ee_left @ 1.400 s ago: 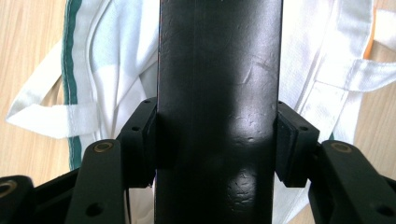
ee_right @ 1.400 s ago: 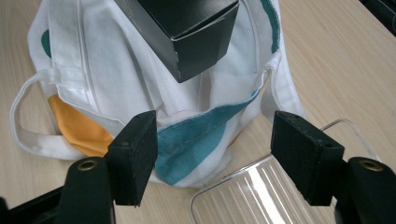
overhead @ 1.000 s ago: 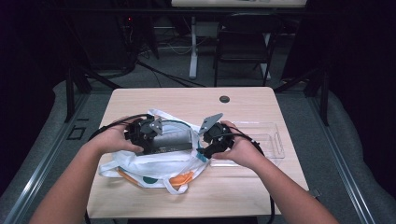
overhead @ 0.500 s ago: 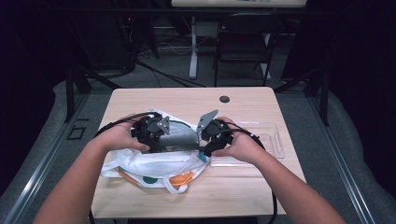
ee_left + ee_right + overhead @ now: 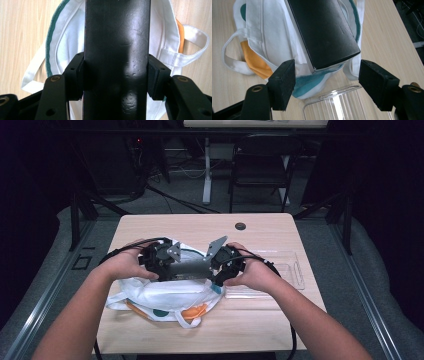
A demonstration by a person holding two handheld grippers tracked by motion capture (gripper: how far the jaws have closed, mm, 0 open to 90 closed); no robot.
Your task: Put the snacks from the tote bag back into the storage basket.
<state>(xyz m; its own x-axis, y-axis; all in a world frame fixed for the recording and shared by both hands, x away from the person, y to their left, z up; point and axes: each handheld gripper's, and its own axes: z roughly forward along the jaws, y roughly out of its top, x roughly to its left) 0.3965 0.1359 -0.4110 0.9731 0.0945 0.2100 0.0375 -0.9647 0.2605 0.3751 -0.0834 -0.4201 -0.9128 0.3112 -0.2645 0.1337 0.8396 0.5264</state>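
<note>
Two grippers: one in each of the person's hands, both over the near half of the table, facing each other across a black box.
Forearms: both enter from the near edge and angle inward.
Left gripper [image 5: 161, 262]: held in the left hand, jaws clamped on the left end of the black box; in the left gripper view both pads press flat on the box's long sides.
Right gripper [image 5: 222, 266]: held in the right hand at the box's right end, grey plate tilted up on top; in the right gripper view its jaws stand wide apart with the box's end ahead of them and between their lines, neither pad touching it.
Black box [image 5: 192, 268]: long, flat, dark and slightly glossy; lies roughly level between the grippers, above the bag and clear of the tabletop.
Tote bag [image 5: 165, 295]: white cloth with teal trim and orange and green patches, slumped on the table directly under the box; white strap loops lie loose at its near side.
Clear plastic tray [image 5: 285, 272]: on the table just right of the bag, partly under the right hand.
Table [image 5: 190, 227]: light wood, far half bare but for a small dark round cap [image 5: 240, 226] near the far edge.
Background: dark folding chair [image 5: 260, 167] and table legs on grey floor beyond.
</note>
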